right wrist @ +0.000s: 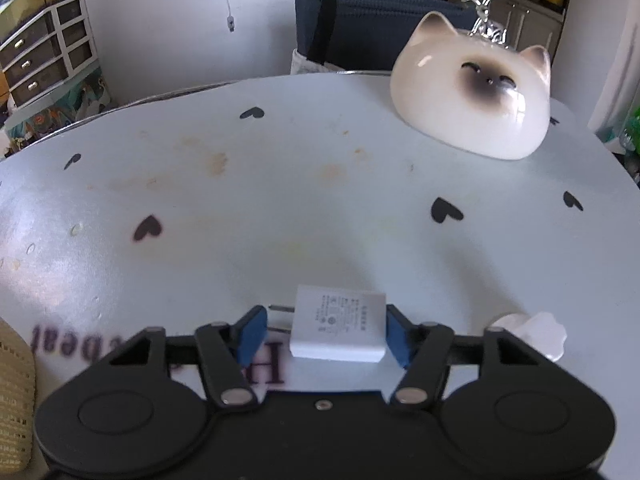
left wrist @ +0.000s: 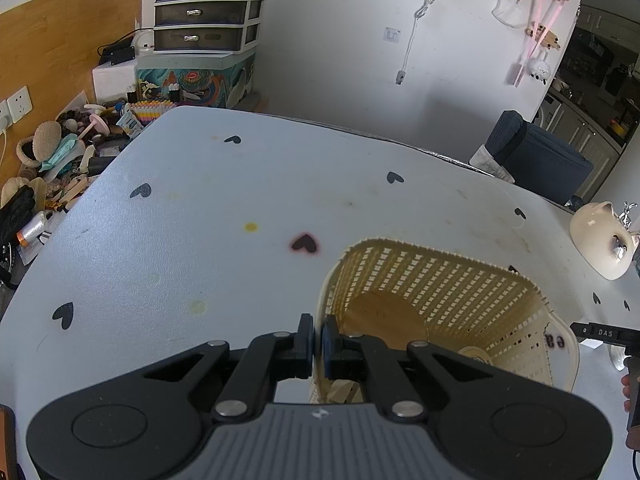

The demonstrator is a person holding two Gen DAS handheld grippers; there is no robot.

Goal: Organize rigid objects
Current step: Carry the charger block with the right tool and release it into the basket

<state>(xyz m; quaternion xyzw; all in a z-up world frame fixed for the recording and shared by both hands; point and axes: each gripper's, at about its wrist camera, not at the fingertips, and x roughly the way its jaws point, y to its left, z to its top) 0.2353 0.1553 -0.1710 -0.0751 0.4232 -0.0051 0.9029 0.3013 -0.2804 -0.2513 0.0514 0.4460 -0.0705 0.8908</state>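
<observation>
L: my left gripper (left wrist: 318, 344) pinches basket (left wrist: 448, 280) rim | R: my right gripper (right wrist: 324, 334) spread around charger (right wrist: 338, 324) on table (right wrist: 280, 184), not yet gripped | Done: some items in basket | Left: charger, cat (right wrist: 472, 92)

- The counter (left wrist: 208, 216) is wide open out past the left gripper (left wrist: 317, 340).
- The yellow basket (left wrist: 460, 280) blocks the way just to that gripper's right.
- The white charger (right wrist: 338, 330) fills the gap inside the right gripper (right wrist: 323, 336).
- The cat bowl (right wrist: 472, 96) blocks the far right.
- Open counter lies between charger and bowl.
</observation>
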